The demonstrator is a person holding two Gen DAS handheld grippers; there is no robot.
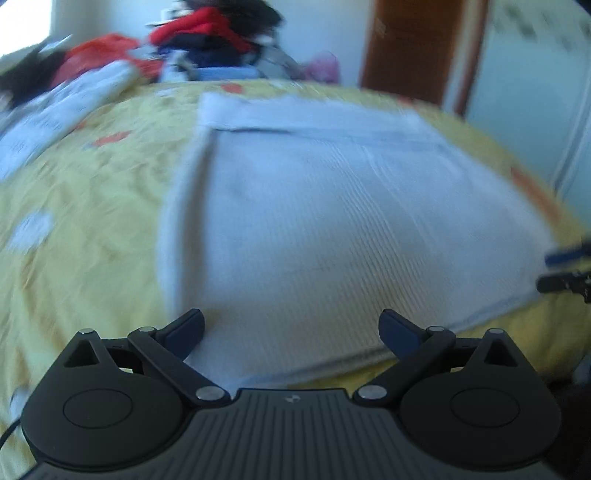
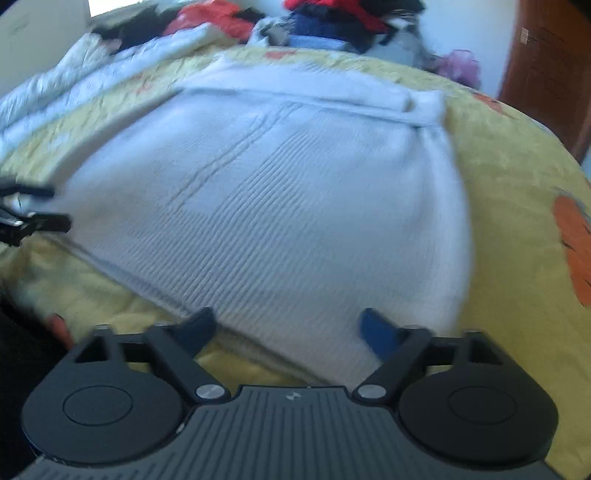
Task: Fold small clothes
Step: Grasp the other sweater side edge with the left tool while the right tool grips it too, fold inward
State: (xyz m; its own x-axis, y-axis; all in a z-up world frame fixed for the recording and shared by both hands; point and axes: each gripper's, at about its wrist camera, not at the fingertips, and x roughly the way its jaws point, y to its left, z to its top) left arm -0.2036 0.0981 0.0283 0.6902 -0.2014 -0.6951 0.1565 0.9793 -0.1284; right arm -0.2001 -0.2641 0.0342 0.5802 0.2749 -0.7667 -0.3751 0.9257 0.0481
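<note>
white knit garment lies flat just ahead of both tongs, spread wide, holding nothing

A white sweater is spread flat on a yellow bed. The right gripper is held wide open over its near edge. Clothes are piled at the far side.
</note>
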